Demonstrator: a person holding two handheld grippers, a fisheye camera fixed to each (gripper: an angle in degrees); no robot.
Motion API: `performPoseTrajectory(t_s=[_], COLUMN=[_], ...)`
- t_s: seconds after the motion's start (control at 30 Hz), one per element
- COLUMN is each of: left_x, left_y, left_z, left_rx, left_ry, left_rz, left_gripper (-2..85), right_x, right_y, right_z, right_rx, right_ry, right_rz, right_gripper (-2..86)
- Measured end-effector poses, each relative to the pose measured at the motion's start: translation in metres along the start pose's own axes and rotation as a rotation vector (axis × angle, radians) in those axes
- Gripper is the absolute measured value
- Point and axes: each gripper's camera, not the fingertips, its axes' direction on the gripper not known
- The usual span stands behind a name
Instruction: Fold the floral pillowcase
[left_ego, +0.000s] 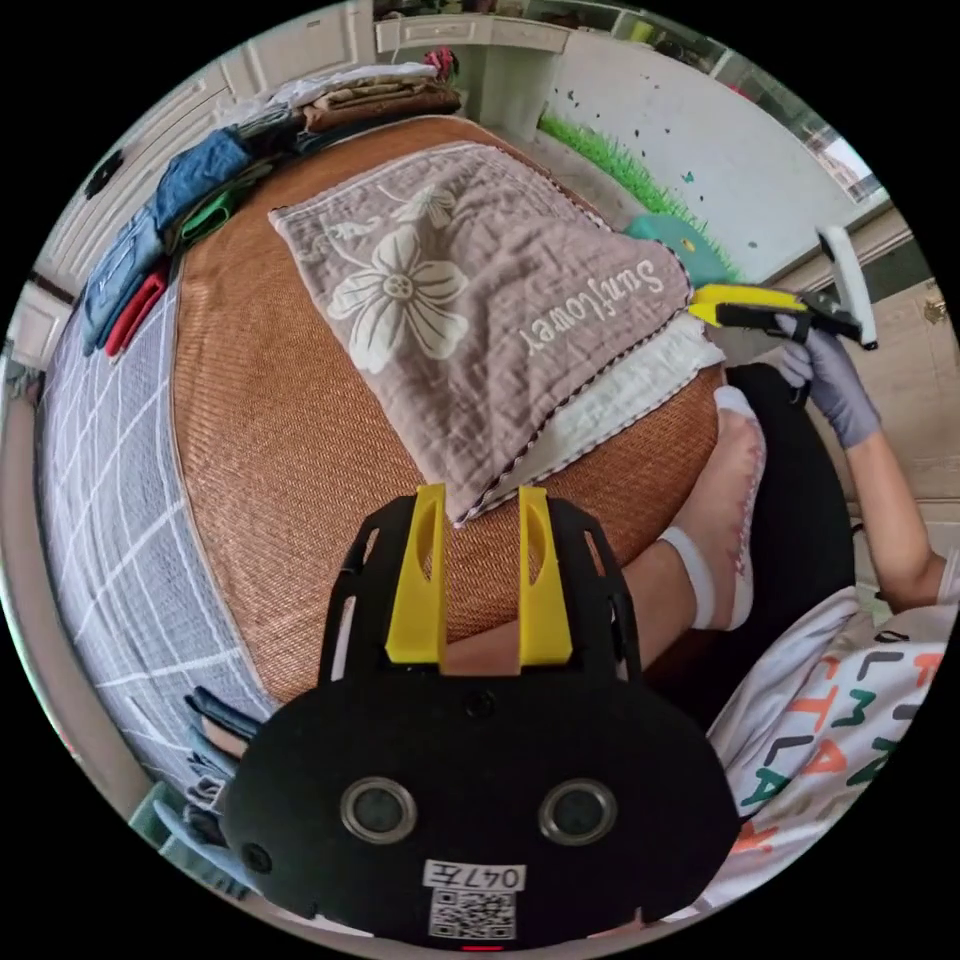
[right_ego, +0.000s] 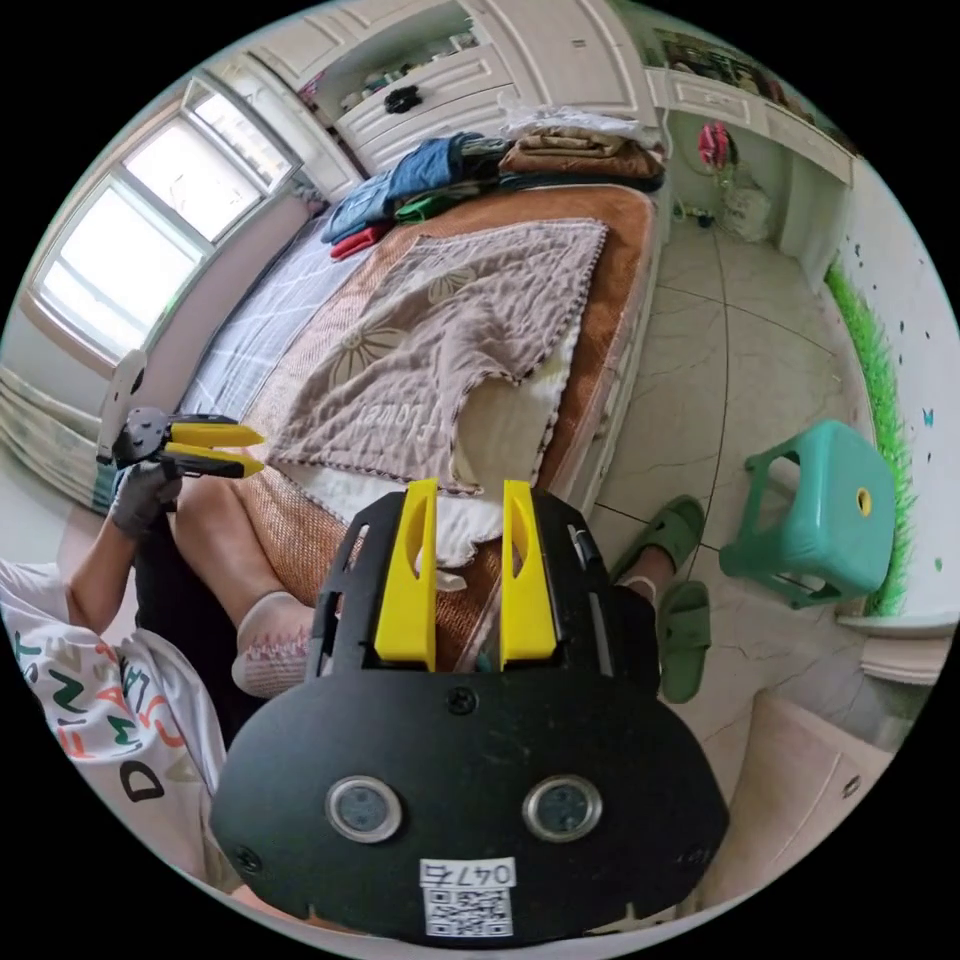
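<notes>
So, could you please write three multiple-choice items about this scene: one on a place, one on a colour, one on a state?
1. Where does the taupe floral pillowcase lie?
A. on the woven brown mat on the bed
B. on the floor
C. on the stool

2. What colour is the plastic stool?
A. red
B. teal green
C. black

3. How do the left gripper jaws stand?
A. shut on the pillowcase
B. shut on a slipper
C. open, holding nothing

Key: 1 A, it is spread over the mat; 2 B, the right gripper view shows it; 3 C, a gap shows between the yellow jaws.
</notes>
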Motion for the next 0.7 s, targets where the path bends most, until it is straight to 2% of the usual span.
performPoseTrajectory(t_s=[0.1, 0.23, 0.3, 0.37, 0.43, 0.53, 0.6, 0.7], left_x=[0.016, 0.018, 0.011, -0.002, -0.024, -0.050, -0.055, -0.051], left_y=[-0.024, -0.044, -0.044, -0.039, -0.033, -0.032, -0.032, -0.032], left_z=[0.011, 0.011, 0.003, -0.004, -0.002, 0.015, 0.027, 0.045], left_rx=[-0.110, -0.107, -0.089, -0.064, -0.063, -0.097, -0.138, -0.183], left_ry=[-0.135, -0.251, -0.210, -0.143, -0.052, 0.041, 0.078, 0.040], left_rz=[0.030, 0.016, 0.003, -0.020, -0.052, -0.094, -0.082, -0.024], left_gripper=[9.1, 0.7, -0.1, -0.4, -0.6, -0.6, -0.7, -0.6], right_x=[0.003, 0.008, 0.006, 0.006, 0.020, 0.049, 0.058, 0.063], right_y=[-0.019, -0.042, -0.042, -0.032, -0.019, -0.010, -0.008, -0.005], right_z=[0.007, -0.014, -0.037, -0.048, -0.031, 0.016, 0.034, 0.036], right_rx=[-0.040, -0.064, -0.025, -0.011, -0.068, -0.183, -0.222, -0.195], right_ry=[-0.038, -0.085, -0.156, -0.146, -0.109, -0.204, -0.206, -0.220], right_rz=[-0.047, 0.000, 0.030, 0.070, 0.142, 0.240, 0.265, 0.274], right_gripper=[-0.3, -0.9, -1.0, -1.0, -1.0, -1.0, -0.9, 0.2])
